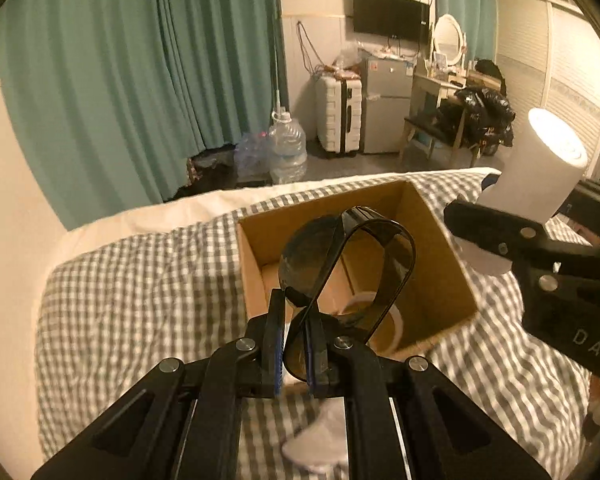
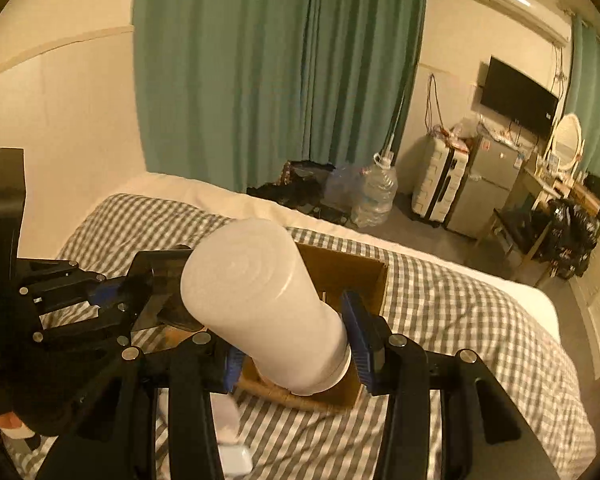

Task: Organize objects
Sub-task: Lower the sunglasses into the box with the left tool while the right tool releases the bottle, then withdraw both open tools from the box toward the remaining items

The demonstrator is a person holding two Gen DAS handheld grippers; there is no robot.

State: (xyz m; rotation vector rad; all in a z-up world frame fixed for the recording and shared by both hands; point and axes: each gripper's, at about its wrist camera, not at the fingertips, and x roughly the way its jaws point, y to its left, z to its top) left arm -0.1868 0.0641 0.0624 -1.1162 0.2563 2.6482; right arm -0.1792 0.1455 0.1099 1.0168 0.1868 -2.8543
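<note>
An open cardboard box sits on the checked bed; a roll of tape lies inside it. My left gripper is shut on dark sunglasses and holds them above the box's near edge. My right gripper is shut on a white plastic bottle, held tilted over the box. In the left wrist view the bottle and right gripper are at the right, beside the box. In the right wrist view the left gripper is at the left.
A grey-and-white checked sheet covers the bed. A white object lies on the sheet below my left gripper. Beyond the bed stand a water jug, suitcase, small fridge and green curtains.
</note>
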